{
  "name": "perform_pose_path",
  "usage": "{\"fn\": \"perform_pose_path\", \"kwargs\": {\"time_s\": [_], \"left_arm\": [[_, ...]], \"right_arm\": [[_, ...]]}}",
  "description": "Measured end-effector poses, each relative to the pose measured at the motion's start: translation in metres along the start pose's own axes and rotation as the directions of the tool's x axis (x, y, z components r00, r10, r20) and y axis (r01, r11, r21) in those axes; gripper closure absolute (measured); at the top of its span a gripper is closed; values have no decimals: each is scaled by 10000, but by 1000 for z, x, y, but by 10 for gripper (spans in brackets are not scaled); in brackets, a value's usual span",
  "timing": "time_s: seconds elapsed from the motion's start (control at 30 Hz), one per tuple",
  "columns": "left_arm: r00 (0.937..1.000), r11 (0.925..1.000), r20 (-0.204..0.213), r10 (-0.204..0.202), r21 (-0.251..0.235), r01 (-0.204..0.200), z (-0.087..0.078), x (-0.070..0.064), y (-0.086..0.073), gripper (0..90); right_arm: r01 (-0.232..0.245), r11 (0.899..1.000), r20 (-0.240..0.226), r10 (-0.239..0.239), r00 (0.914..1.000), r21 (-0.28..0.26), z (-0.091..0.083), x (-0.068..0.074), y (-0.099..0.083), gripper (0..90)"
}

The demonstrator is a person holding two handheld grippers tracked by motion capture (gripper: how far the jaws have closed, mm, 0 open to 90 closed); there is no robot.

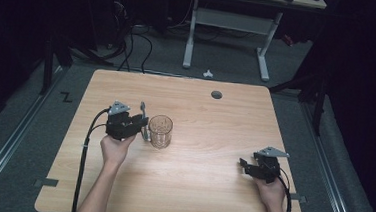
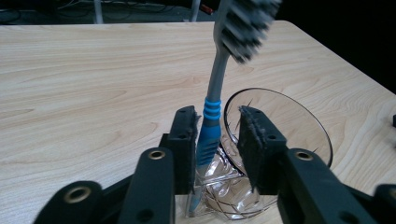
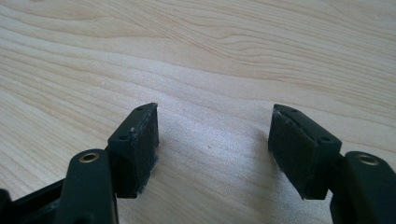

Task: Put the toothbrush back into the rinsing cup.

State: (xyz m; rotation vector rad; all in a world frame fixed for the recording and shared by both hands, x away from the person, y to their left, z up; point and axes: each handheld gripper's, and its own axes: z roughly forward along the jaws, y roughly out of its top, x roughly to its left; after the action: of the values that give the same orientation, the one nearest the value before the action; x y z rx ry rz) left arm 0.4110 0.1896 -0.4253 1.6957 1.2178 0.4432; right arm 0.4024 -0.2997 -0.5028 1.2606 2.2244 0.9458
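I held my left gripper (image 2: 217,140) around a toothbrush (image 2: 215,98) beside the glass (image 2: 299,126), jaws parted; next, releasing it; right gripper (image 3: 212,140) gaped, idle.

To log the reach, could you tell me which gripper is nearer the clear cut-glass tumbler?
Left. The left gripper is right beside the clear cut-glass tumbler; the right gripper sits far off near the table's right edge.

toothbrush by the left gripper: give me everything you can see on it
The toothbrush has a grey neck, a blue ribbed grip section and blurred grey-white bristles at the top. It looks like plastic. It stands nearly upright, head up, leaning slightly. It sits against the inner face of one of the left gripper's fingers, with a gap to the other. Its lower end reaches down by the clear patterned glass; whether inside or outside is unclear.
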Motion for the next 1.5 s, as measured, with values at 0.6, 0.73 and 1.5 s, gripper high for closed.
{"fn": "perform_pose_path", "kwargs": {"time_s": [0.6,0.73,1.5], "left_arm": [[9985,9994,-440,318,177,-310,-8,-2,1,491],[9964,9983,-637,560,181,-549,-12,-5,1,484],[9834,9929,-1381,1181,277,-1153,-38,-9,-14,465]], "right_arm": [[-5,10000,4,5,10000,1,0,0,0,340],[-1,10000,4,1,10000,4,0,0,0,340],[-15,10000,4,15,10000,-4,0,0,0,340]]}}
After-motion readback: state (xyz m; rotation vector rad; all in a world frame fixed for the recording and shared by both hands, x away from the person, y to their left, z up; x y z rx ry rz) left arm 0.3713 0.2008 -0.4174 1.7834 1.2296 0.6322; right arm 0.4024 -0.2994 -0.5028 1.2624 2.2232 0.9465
